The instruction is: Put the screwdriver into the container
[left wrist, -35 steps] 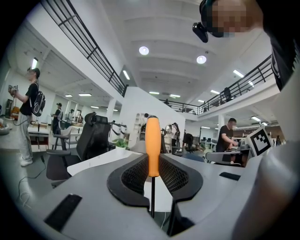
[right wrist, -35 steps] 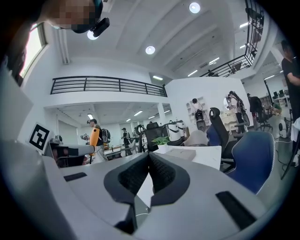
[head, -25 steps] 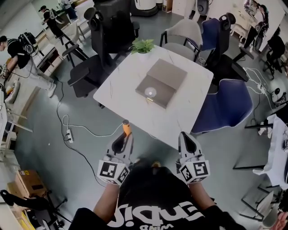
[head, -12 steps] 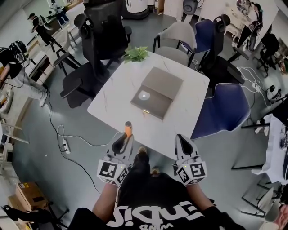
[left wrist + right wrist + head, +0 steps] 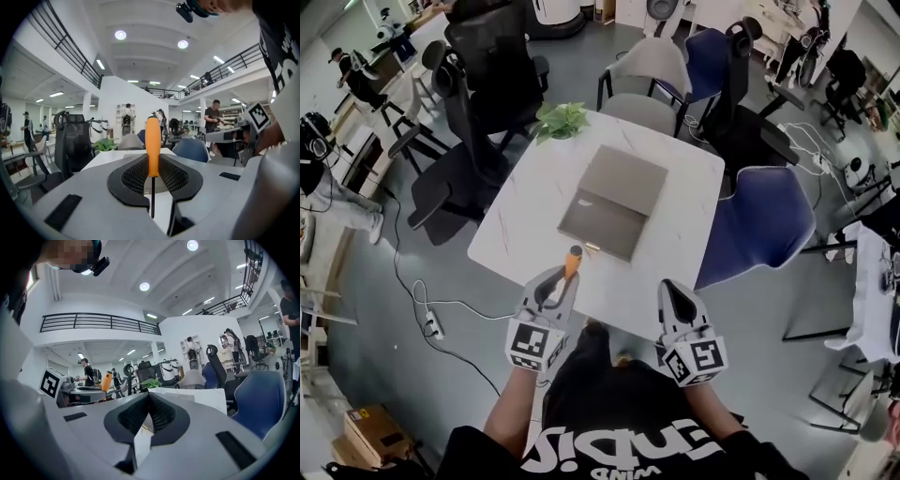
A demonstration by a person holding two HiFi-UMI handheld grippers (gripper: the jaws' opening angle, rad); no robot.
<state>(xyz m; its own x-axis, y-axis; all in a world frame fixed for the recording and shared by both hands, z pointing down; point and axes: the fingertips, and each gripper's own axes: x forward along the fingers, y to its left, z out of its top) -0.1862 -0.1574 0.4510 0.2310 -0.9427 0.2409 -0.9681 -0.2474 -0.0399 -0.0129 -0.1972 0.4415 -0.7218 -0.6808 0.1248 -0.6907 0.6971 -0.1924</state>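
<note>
The screwdriver (image 5: pixel 573 262) has an orange handle (image 5: pixel 152 145) and a thin dark shaft that points back toward me. My left gripper (image 5: pixel 559 279) is shut on the handle, whose end sticks out past the jaw tips over the near edge of the white table (image 5: pixel 530 202). The container (image 5: pixel 614 199), a flat grey-brown box, lies in the table's middle, ahead of the screwdriver. My right gripper (image 5: pixel 667 289) hangs at the table's near edge, shut with nothing in it (image 5: pixel 149 397). From the right gripper view the orange handle (image 5: pixel 107 380) shows at the left.
A small green plant (image 5: pixel 561 119) stands at the table's far left corner. Black office chairs (image 5: pixel 478 66) stand to the left, a grey chair (image 5: pixel 642 80) behind, a blue chair (image 5: pixel 759 220) at the right. A power strip and cable (image 5: pixel 431 323) lie on the floor.
I have come closer to the table; both grippers now reach its near edge. The screwdriver stays gripped in the left gripper and sits nearer the box.
</note>
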